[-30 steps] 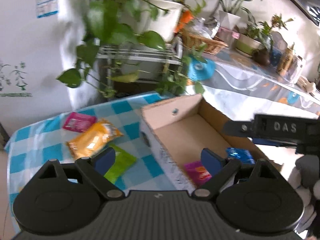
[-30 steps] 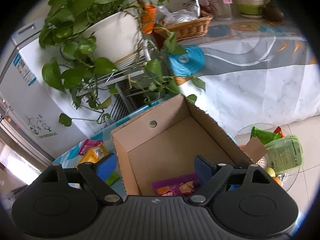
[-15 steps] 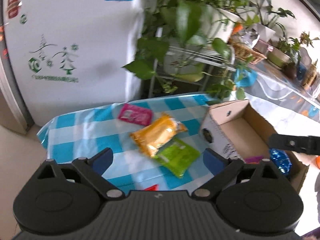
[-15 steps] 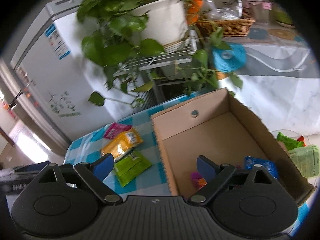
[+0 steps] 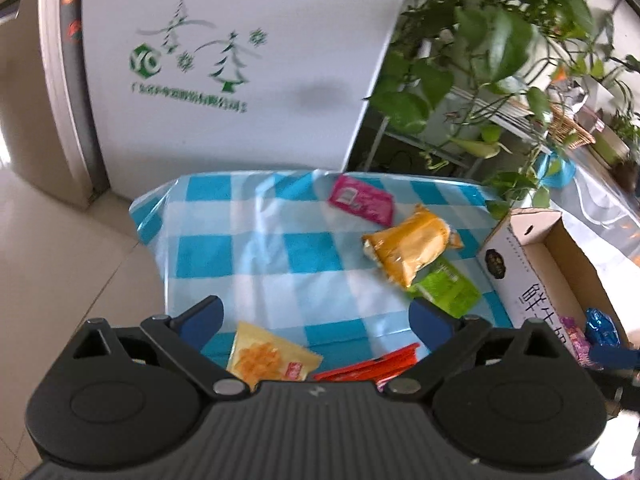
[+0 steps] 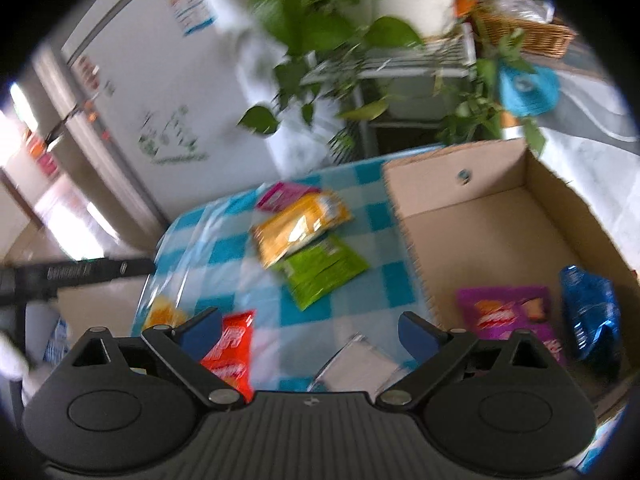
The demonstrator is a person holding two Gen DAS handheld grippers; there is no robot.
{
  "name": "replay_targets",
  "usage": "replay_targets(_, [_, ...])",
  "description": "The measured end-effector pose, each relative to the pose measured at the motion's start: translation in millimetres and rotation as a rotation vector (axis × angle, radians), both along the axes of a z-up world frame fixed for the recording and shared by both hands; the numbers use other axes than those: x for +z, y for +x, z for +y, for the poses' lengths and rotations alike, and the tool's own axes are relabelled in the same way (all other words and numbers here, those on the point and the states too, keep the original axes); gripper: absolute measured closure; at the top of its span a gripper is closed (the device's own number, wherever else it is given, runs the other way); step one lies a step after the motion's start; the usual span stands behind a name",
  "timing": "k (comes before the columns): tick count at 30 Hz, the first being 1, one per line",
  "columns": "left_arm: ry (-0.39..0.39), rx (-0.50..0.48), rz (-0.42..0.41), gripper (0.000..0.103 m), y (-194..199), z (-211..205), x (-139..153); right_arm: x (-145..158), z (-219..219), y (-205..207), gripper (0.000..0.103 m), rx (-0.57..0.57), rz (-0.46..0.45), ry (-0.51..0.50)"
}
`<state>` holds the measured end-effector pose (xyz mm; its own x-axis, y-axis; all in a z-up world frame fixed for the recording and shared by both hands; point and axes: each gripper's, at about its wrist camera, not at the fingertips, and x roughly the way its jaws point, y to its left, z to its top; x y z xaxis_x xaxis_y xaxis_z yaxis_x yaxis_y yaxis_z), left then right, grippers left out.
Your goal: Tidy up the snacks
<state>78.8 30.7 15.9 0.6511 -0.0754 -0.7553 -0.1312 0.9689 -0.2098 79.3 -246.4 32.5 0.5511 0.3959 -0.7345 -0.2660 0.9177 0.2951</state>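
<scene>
On the blue-checked table [image 5: 256, 248] lie a pink packet [image 5: 360, 204], an orange packet [image 5: 412, 246], a green packet [image 5: 446, 288], a yellow chip packet [image 5: 268, 356] and a red packet [image 5: 368, 368]. The cardboard box [image 5: 532, 264] at the right holds a purple packet [image 6: 504, 310] and a blue packet [image 6: 588, 312]. My left gripper [image 5: 316, 316] hovers over the table's near side, jaws opening, gripping nothing. My right gripper [image 6: 310, 326] hangs above the red packet [image 6: 230, 350] and a silvery packet [image 6: 360, 364], jaws opening, also holding nothing.
A white fridge [image 5: 240, 60] stands behind the table. Beside it, a leafy potted plant [image 5: 480, 40] sits on a wire rack. A wicker basket [image 6: 528, 32] rests on a counter at the far right. Tiled floor [image 5: 60, 240] lies left of the table.
Both grippers have swung left, away from the box and over the loose packets on the checked cloth. Both pairs of jaws have spread wider.
</scene>
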Motion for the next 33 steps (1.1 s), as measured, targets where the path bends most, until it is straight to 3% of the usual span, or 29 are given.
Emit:
replay_targets(4, [0.051,-0.001,0.040,0.004,-3.1,4.6,-11.3,-3.7,14.1,-15.6,0.005,0.067,0.006,0.005])
replay_targets(12, [0.074,-0.020,0.140,0.004,-4.9,15.1,-37.2,-20.0,35.1,-48.4,0.005,0.164,0.031,-0.031])
replay_targets(16, [0.133,-0.035,0.167,0.004,-5.1,13.1,-46.6,-33.3,44.9,-64.4,0.005,0.170,0.056,-0.064])
replay_targets(24, [0.154,-0.073,0.219,0.004,-3.5,7.5,-64.1,-60.9,67.8,-82.9,0.004,0.162,0.106,-0.134])
replay_targets(29, [0.172,-0.084,0.243,0.001,-3.2,1.2,-79.3,-68.7,81.0,-82.3,0.004,0.157,0.085,-0.191])
replay_targets(31, [0.195,-0.096,0.220,0.001,-5.3,-4.3,-80.7,-72.5,84.8,-80.4,0.006,0.149,0.087,-0.215])
replay_targets(33, [0.195,-0.090,0.215,0.000,-5.7,-5.4,-81.2,-74.8,86.1,-79.5,0.016,0.137,0.085,-0.250])
